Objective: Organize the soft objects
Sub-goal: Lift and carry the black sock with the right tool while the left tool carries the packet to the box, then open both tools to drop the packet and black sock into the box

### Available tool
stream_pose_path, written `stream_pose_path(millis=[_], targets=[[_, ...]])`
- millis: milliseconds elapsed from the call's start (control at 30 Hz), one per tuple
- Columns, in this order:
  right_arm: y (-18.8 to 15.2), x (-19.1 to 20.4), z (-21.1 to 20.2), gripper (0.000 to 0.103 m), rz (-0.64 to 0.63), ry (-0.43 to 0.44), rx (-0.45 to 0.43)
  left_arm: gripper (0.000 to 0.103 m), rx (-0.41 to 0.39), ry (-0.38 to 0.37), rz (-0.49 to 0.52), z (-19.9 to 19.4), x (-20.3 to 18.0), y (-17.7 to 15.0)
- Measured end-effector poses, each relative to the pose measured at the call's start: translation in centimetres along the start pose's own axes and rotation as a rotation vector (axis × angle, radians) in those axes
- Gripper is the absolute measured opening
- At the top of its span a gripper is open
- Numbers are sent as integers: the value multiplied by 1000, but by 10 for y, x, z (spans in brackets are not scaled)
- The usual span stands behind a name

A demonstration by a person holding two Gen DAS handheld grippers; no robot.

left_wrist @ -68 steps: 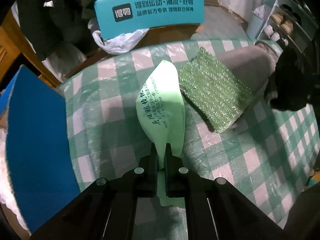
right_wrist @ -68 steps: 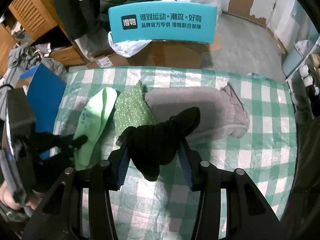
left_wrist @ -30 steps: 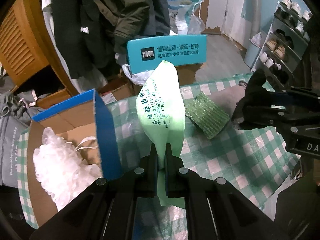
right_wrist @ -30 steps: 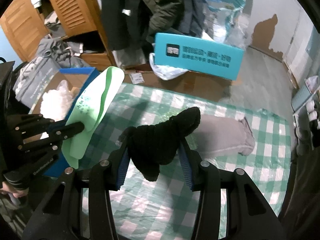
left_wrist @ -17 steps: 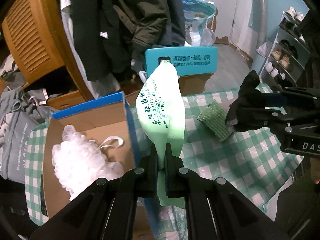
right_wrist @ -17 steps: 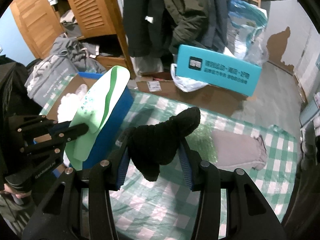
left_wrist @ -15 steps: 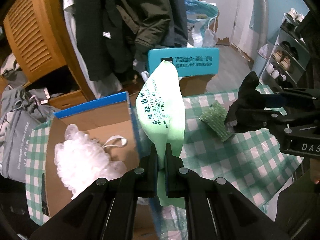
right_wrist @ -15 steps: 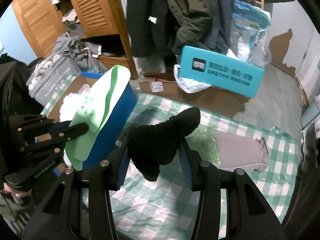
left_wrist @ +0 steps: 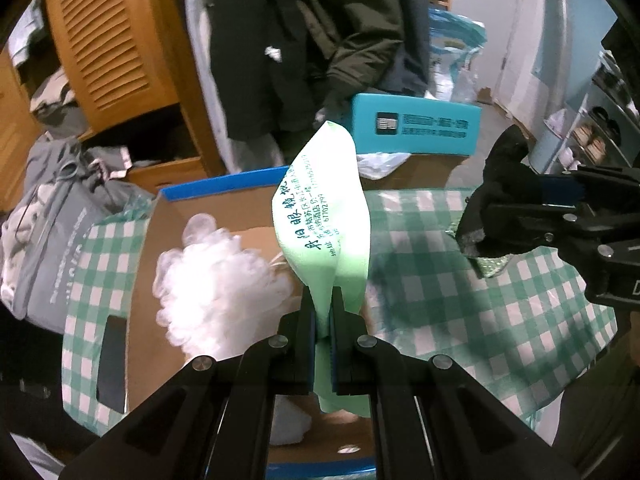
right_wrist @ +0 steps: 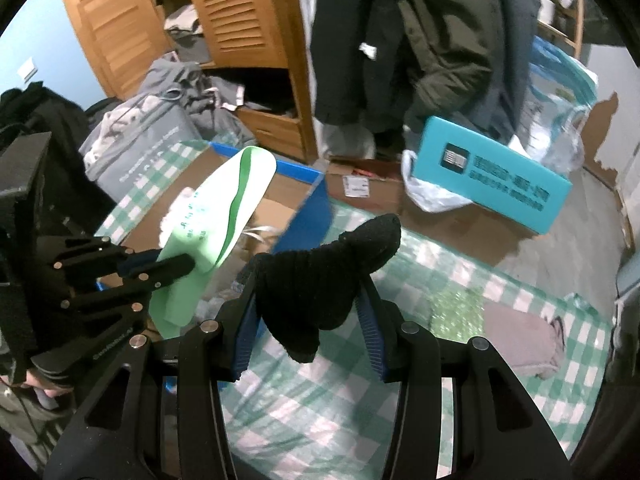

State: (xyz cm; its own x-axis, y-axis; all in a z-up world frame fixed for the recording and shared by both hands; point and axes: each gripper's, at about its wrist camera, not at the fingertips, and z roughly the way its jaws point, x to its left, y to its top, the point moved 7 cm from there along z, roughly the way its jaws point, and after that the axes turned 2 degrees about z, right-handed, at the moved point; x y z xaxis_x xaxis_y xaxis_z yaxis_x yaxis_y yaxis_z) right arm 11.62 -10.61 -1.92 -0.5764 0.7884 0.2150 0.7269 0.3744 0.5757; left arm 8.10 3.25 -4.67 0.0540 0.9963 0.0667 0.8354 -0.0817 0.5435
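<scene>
My left gripper [left_wrist: 324, 312] is shut on a light green cloth with printed writing [left_wrist: 324, 216] and holds it above an open cardboard box with blue edges [left_wrist: 224, 194]. White fluffy stuff [left_wrist: 212, 276] lies in the box. My right gripper [right_wrist: 308, 300] is shut on a black knitted sock [right_wrist: 320, 276] and holds it above the green checked tablecloth [right_wrist: 328, 392], right of the box [right_wrist: 280, 200]. The left gripper with the green cloth [right_wrist: 224, 208] shows in the right wrist view. A green glittery sponge [right_wrist: 456, 312] and a grey cloth [right_wrist: 520, 340] lie on the table.
A teal box [left_wrist: 416, 128] sits on a brown carton behind the table. Dark coats [right_wrist: 400, 40] hang over a wooden wardrobe [right_wrist: 224, 12]. A grey bag [left_wrist: 44, 240] lies at the left. Shoe shelves [left_wrist: 600, 120] stand at the right.
Both grippers have moved left with their loads, away from the sponge and grey cloth. The green cloth now hangs over the open box; the sock is near the box's right wall.
</scene>
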Motion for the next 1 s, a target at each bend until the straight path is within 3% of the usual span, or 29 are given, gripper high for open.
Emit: stream_pose_path(millis=[367, 1000], targets=[[12, 48, 27, 45, -78, 40, 37, 5, 30, 23, -81, 4, 46, -20], [1, 85, 92, 46, -158, 44, 171, 8, 131, 68, -133, 37, 72, -43]])
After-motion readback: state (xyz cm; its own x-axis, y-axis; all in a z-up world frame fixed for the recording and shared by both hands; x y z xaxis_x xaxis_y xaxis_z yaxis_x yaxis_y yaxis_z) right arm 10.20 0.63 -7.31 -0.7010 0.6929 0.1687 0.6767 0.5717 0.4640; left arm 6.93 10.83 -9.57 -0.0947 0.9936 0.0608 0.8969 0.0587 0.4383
